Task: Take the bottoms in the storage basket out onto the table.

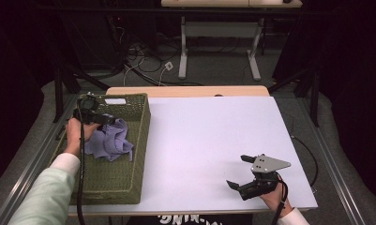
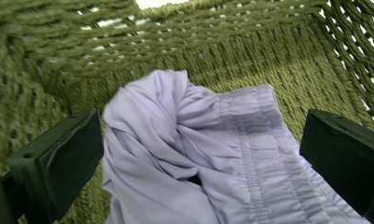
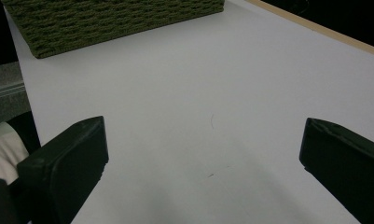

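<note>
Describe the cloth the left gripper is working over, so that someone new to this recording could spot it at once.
Start at the green woven basket on the left side of the white table. In its far half, under the open left gripper, lies a crumpled lavender garment. It is the only pale, soft thing against the dark weave, with a gathered, stitched band along one edge.

lilac cloth (image 2: pixel 194 154), plain; olive-green woven basket (image 1: pixel 141 140); white table (image 1: pixel 214 140); black grippers; pale green sleeve (image 1: pixel 40 197).
</note>
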`<state>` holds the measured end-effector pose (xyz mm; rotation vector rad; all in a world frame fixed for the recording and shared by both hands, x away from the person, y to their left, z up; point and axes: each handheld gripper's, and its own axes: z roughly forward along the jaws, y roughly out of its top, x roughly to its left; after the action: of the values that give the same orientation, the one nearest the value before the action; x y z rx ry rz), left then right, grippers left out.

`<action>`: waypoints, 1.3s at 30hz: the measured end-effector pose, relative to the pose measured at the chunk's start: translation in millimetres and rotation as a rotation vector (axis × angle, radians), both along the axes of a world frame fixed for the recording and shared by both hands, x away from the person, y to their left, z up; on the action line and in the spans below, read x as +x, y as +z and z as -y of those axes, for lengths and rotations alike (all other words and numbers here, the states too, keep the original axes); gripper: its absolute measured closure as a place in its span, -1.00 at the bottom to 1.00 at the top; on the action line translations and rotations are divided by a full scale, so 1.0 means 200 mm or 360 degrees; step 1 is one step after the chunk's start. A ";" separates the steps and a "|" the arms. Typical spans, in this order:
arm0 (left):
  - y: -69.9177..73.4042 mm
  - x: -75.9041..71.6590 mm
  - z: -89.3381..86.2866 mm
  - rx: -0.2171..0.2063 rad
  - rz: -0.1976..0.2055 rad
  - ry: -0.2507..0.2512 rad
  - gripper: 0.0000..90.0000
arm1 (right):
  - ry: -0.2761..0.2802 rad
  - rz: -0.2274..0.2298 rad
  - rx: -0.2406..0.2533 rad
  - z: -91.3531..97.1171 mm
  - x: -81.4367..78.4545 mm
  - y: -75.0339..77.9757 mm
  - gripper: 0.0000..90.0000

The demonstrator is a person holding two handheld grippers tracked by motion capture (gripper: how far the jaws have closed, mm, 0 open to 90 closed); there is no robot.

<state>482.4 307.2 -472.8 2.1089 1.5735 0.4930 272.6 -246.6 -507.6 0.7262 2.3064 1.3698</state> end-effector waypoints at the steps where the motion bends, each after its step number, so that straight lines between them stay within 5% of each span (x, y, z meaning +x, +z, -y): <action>1: 0.00 0.00 0.00 0.0010 0.0004 0.0003 -1.00 | 0.0000 0.0001 0.0003 0.00 0.00 0.00 -0.98; 9: -0.06 0.02 0.00 0.0053 -0.0046 0.0033 -1.00 | 0.0007 0.0006 0.0010 0.00 0.00 0.01 -0.98; 17: -0.11 0.04 -0.03 0.0172 -0.0053 0.0130 -0.97 | 0.0012 0.0006 0.0006 0.00 -0.01 0.01 -0.98; 22: -0.13 0.05 -0.02 0.0224 -0.0087 0.0147 -0.63 | 0.0019 0.0002 -0.0001 -0.01 0.00 0.00 -0.98; 30: -0.20 0.07 0.00 0.0299 -0.0179 0.0158 -0.37 | 0.0024 0.0014 -0.0002 -0.01 -0.01 0.01 -0.98; 39: -0.26 0.08 -0.03 0.0275 -0.0290 0.0188 -0.05 | 0.0020 0.0013 -0.0010 0.00 -0.01 0.00 -0.98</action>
<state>497.9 313.2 -524.7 2.2525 1.8246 0.5048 271.3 -245.9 -506.7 0.7040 2.3118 1.3677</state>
